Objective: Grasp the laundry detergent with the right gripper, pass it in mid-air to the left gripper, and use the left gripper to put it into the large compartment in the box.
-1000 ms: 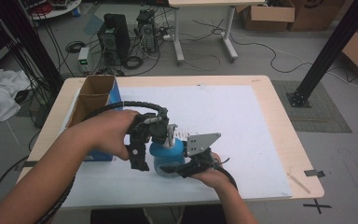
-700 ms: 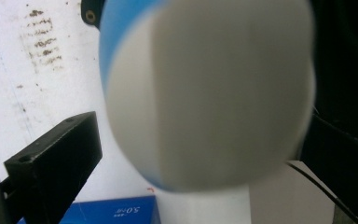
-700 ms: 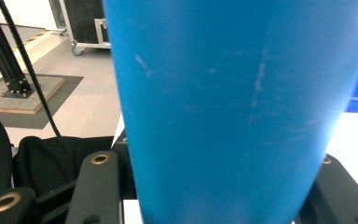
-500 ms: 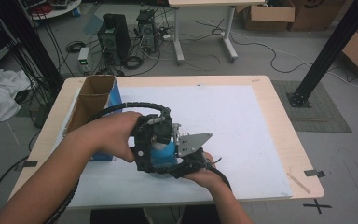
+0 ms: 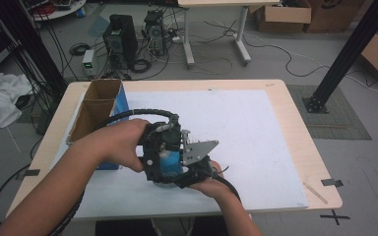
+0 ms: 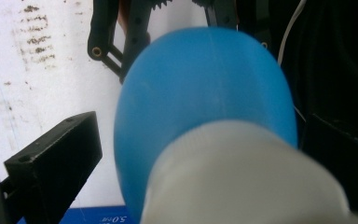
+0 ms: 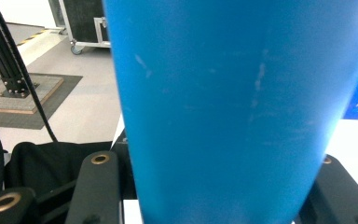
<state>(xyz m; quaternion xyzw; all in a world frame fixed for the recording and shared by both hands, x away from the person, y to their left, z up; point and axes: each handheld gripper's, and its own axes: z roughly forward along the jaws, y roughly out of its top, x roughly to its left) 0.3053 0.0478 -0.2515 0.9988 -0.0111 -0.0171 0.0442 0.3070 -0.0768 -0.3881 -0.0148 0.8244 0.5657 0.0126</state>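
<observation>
Blue bottle point(image 5: 170, 162) with its white cap point(image 6: 256, 182), near the desk's point(image 5: 285, 108) near edge, sits pinched by the right hand-held gripper point(image 5: 197, 169), while the left hand-held gripper point(image 5: 157, 157), jaws spread beside the cap, could slip on that smooth rounded shoulder and twist it loose.

Both hands low and close together over the table's near side. Right gripper point(image 5: 177, 169) squeezed tight. Left gripper point(image 5: 160, 147) just beside it, pointing down.

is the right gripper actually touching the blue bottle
Touching. In the right gripper view the blue bottle stands between the right gripper's two black jaws, both pressed against its sides with no gap.
</observation>
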